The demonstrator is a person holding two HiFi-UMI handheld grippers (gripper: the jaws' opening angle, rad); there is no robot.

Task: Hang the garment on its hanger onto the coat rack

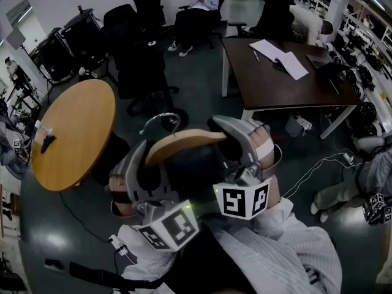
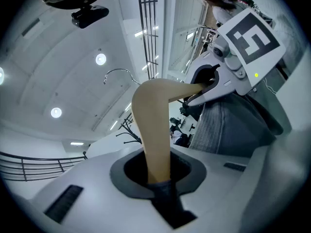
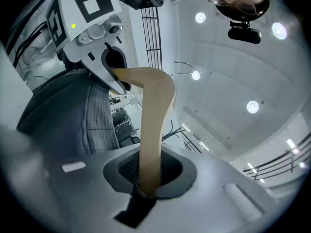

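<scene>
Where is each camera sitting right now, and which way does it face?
Head view: on the person's head, facing steeply down at the left tool and right tool clamped on the wooden hanger.
Left gripper view: on the left tool, facing up at the ceiling; its jaws show.
Right gripper view: same, on the right tool.
Shared: the hanger, in all three.

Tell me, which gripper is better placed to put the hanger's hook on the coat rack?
Left, probably. The left gripper and right gripper are each shut on one end of the wooden hanger, but the metal hook sits nearer the left. The right can steady.
</scene>
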